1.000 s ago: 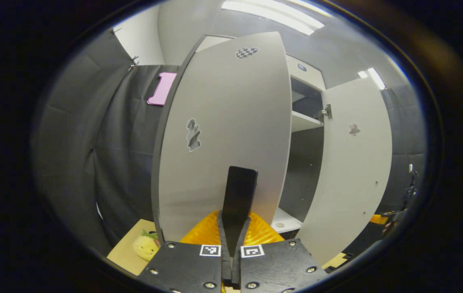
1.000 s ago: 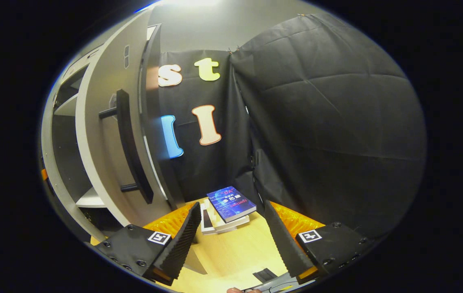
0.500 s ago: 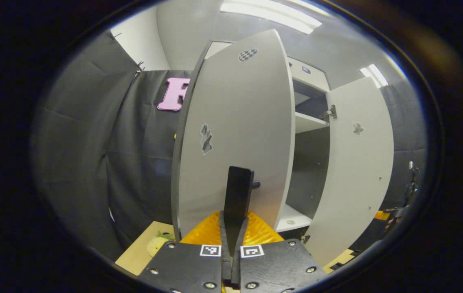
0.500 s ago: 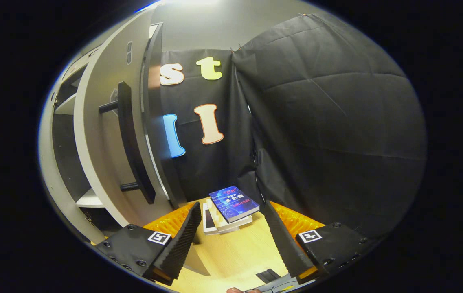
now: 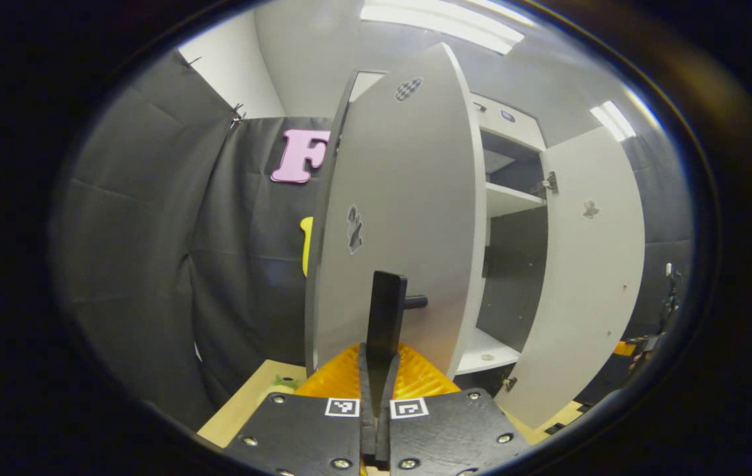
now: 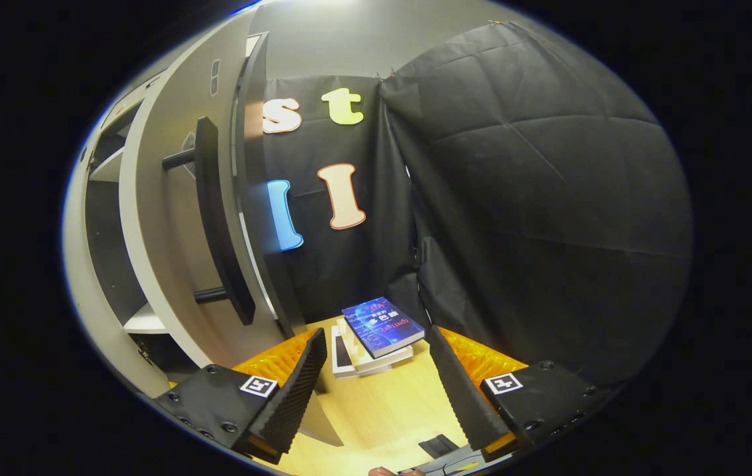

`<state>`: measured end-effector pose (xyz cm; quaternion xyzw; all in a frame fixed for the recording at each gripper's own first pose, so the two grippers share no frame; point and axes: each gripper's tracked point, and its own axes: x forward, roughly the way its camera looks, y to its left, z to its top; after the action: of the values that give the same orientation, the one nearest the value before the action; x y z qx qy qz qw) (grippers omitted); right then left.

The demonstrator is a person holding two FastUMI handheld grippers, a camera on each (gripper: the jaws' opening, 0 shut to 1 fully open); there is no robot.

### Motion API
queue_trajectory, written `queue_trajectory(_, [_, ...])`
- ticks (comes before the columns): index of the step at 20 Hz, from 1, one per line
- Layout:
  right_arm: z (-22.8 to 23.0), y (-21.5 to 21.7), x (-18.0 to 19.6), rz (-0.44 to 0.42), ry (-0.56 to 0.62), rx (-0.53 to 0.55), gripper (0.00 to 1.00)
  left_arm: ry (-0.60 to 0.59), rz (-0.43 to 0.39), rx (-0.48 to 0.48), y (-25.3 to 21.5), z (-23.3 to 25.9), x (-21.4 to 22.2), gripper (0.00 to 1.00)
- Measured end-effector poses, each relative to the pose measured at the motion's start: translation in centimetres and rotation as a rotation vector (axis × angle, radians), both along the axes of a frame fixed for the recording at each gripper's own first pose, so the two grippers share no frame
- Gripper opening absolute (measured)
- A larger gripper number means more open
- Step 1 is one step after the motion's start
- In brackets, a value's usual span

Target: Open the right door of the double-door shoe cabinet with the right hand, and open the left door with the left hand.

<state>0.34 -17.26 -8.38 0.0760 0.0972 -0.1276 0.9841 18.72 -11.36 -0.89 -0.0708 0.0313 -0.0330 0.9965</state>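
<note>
Left gripper view shows your left door (image 5: 395, 218) swung wider than a second ago, centre frame, left gripper (image 5: 376, 377) clenched on its handle (image 5: 385, 317); right door (image 6: 170, 225), frame left, open, right gripper (image 6: 376, 377) released.

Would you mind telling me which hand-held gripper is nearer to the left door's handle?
Left. The left hand-held gripper is shut on the left door's handle; the right hand-held gripper hangs open beside the right door, away from it.
</note>
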Motion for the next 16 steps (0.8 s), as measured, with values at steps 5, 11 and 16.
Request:
queue_trajectory(5, [0.9, -0.8, -0.3, -0.018, -0.021, -0.006, 0.98, -0.004, 0.032, 0.022, 2.9, 0.4, -0.6, 0.02])
queue_trajectory(11, [1.1, -0.6, -0.6, -0.006, -0.026, -0.002, 0.98, 0.015, 0.101, 0.026, 11.6, -1.1, -0.5, 0.01])
queue_trajectory(16, [1.7, 0.4, -1.0, 0.028, -0.030, -0.028, 0.98, 0.001, 0.079, 0.037, 11.2, -0.8, -0.4, 0.01])
